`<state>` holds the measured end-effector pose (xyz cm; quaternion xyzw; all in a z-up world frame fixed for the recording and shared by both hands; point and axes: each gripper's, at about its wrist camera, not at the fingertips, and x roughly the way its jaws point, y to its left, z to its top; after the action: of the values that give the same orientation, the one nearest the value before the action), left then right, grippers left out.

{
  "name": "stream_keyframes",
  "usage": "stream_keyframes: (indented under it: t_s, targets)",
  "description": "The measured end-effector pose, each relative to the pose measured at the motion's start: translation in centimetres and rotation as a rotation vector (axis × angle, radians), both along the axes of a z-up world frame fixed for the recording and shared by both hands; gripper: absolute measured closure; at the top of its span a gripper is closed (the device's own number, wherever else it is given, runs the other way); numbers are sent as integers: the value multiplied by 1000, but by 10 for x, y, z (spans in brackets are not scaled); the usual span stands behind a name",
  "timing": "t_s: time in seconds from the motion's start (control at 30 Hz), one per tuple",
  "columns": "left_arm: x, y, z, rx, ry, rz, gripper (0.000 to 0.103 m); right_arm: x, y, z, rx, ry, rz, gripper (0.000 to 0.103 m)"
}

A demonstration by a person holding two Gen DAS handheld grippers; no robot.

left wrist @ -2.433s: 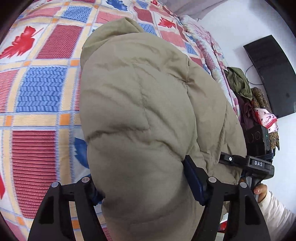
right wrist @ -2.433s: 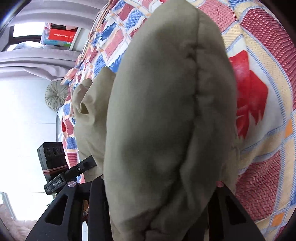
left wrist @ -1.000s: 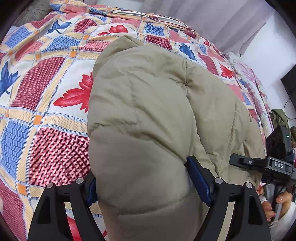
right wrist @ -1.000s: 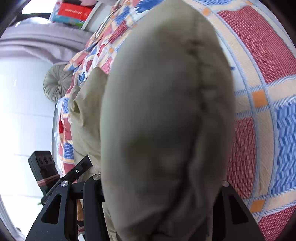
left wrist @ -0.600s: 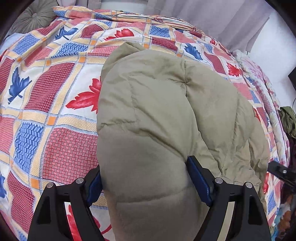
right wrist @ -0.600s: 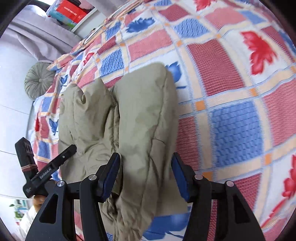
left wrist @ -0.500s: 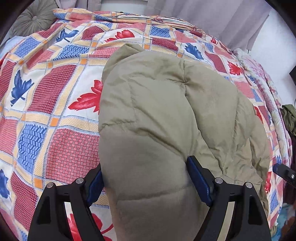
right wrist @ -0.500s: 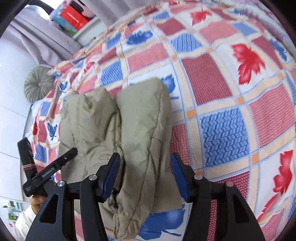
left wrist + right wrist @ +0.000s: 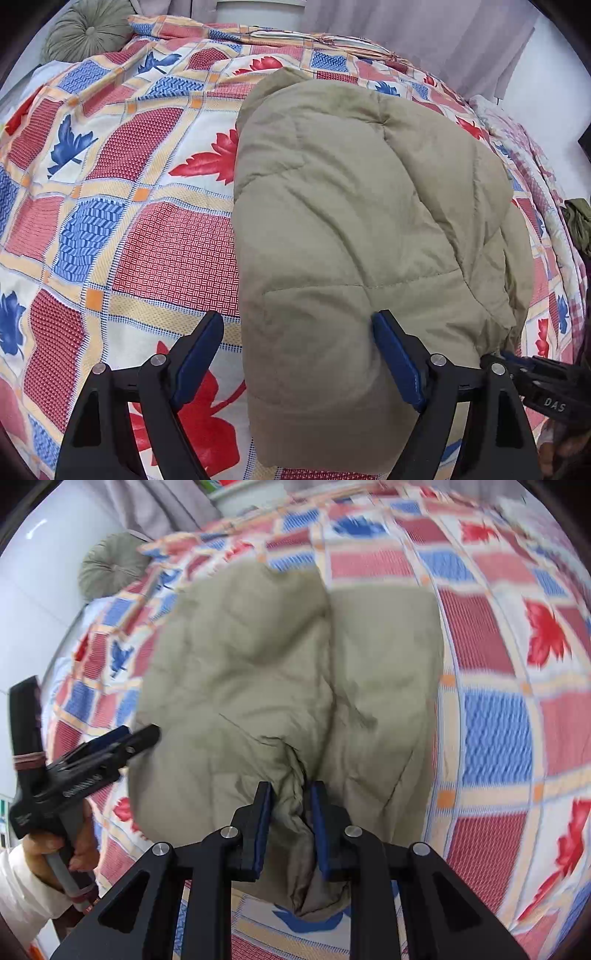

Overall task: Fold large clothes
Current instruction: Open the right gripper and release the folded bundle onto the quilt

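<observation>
A puffy olive-green quilted coat lies folded on the bed; it also shows in the right wrist view. My left gripper is open, its blue-padded fingers spread around the coat's near left end, the left finger apart from the fabric. My right gripper is shut on a bunched fold at the coat's near edge. The left gripper also shows in the right wrist view, held by a hand at the coat's left side.
A patchwork bedspread with red and blue leaves covers the bed. A round green cushion sits at the far left corner, also seen in the right wrist view. Grey curtains hang behind.
The coat has been laid down on the bed. My left gripper has opened and let go of the coat. My right gripper has closed on a fold at the near edge.
</observation>
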<state>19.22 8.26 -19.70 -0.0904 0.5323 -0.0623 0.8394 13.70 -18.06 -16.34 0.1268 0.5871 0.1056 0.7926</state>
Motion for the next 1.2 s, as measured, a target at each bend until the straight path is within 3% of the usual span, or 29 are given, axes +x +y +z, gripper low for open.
stream_keyframes:
  t_s: [0.1,0.23,0.73,0.77,0.97,1.1,1.2]
  targets:
    - [-1,-7,0,34,-2,-15,11,-8,-8,-28,16,44,-49,82]
    - [-3,-10,6,65,16,-13,11,-9,-11,-38,28,64,-88,82]
    - [-24,-11,45,119,14,13,11,-28,-20,9,79,59,-116,78]
    - [-25,-10,47,124,8,24,0,-30,-21,12,79,58,-118,78]
    - [-32,-5,54,100,42,36,0,-38,-22,25,84,55,-131,78]
    - [-37,-9,57,157,54,31,0,-42,-21,32,70,47,-139,78]
    - [-43,-6,57,105,80,37,0,-45,-19,38,46,40,-140,78]
